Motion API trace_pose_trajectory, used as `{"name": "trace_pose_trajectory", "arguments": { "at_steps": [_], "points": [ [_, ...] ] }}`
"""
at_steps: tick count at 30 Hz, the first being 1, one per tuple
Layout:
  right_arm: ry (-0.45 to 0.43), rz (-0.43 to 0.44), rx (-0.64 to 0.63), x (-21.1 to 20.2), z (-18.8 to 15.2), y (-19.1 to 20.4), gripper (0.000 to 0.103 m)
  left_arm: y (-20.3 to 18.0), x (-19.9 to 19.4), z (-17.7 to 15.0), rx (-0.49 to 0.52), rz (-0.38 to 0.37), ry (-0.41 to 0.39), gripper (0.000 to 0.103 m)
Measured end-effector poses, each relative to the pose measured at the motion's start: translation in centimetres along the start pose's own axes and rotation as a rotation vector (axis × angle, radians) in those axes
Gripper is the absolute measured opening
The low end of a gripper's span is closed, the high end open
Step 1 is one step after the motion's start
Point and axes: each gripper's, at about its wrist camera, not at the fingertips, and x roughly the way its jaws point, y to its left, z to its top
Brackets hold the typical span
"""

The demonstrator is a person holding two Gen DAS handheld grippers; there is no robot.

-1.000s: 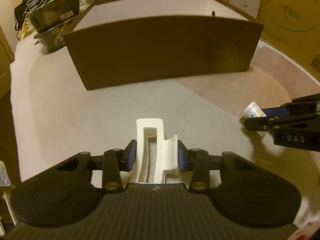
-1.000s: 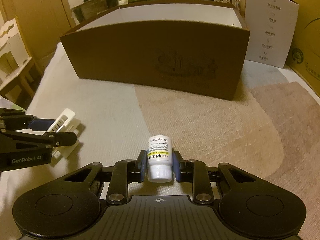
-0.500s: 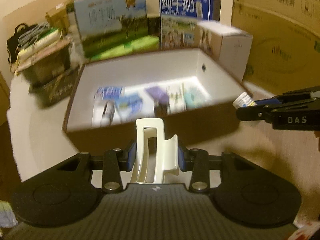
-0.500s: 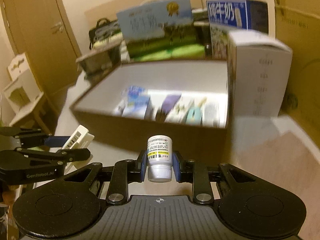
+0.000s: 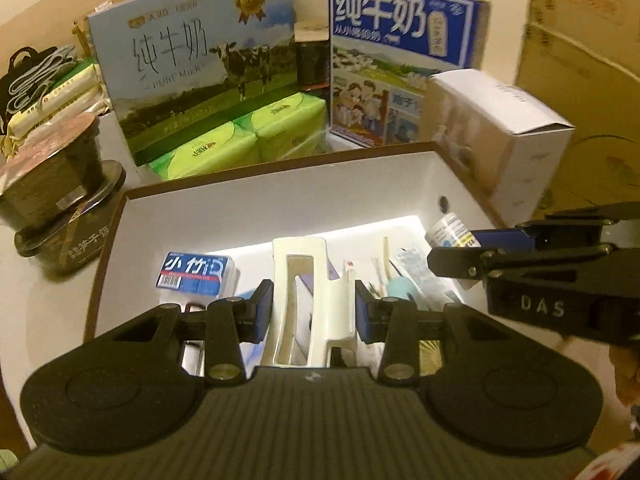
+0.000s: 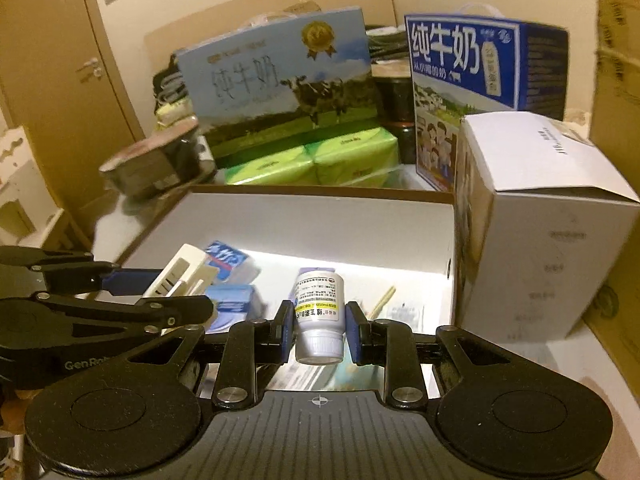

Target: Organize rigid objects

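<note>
both jaws clamped: clip (image 5: 310, 300), bottle (image 6: 319, 308)

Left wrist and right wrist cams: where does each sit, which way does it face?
Left wrist: on the left gripper, facing forward and down into the box; own fingers clamp a white clip; right gripper enters from the right.
Right wrist: on the right gripper, facing the same box; own fingers clamp a pill bottle; left gripper enters from the left.
Shared: box, both milk cartons, green tissue packs, white carton, clip, bottle.
</note>
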Motion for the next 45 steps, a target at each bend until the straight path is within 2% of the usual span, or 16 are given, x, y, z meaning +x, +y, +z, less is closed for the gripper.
{"name": "trace_pose_trajectory", "arguments": {
  "at_steps": [8, 13, 15, 17, 19, 20, 21, 23, 25, 27, 45],
  "points": [
    [0.036, -0.020, 0.054, 4.2, 1.6, -1.9, 0.027, 0.9, 4.5, 1.5, -0.035, 0.021, 0.029, 0.038],
    [0.013, -0.022, 0.103, 5.4, 2.3, -2.7, 0.028, 1.6, 5.6, 1.8, -0.066, 0.030, 0.029, 0.039],
    [0.010, -0.019, 0.140, 5.6, 2.5, -3.1, 0.028, 1.9, 5.6, 1.8, -0.073, 0.035, 0.015, 0.050],
    [0.011, -0.013, 0.160, 5.6, 2.7, -3.3, 0.031, 2.1, 5.3, 1.8, -0.078, 0.036, 0.001, 0.054],
    [0.001, -0.016, 0.158, 5.2, 2.6, -3.2, 0.037, 2.2, 4.9, 1.8, -0.076, 0.038, -0.002, 0.055],
    [-0.006, -0.021, 0.157, 4.9, 2.6, -3.1, 0.045, 2.3, 4.6, 1.7, -0.079, 0.036, -0.003, 0.055],
    [-0.013, -0.019, 0.155, 4.4, 2.4, -3.0, 0.052, 2.4, 4.3, 1.7, -0.085, 0.032, -0.005, 0.056],
    [-0.032, -0.003, 0.149, 3.4, 2.1, -2.9, 0.059, 2.6, 3.5, 1.3, -0.095, 0.023, -0.007, 0.056],
    [-0.048, 0.008, 0.142, 2.3, 1.7, -2.6, 0.064, 2.7, 2.4, 0.9, -0.104, 0.017, -0.019, 0.058],
    [-0.062, 0.013, 0.135, 0.9, 1.1, -2.3, 0.065, 2.8, 1.2, 0.4, -0.113, 0.012, -0.027, 0.064],
    [-0.130, 0.033, 0.094, -12.4, -6.3, 2.2, 0.072, 0.3, -12.9, -7.2, -0.098, 0.035, -0.091, 0.070]
  ]
}}
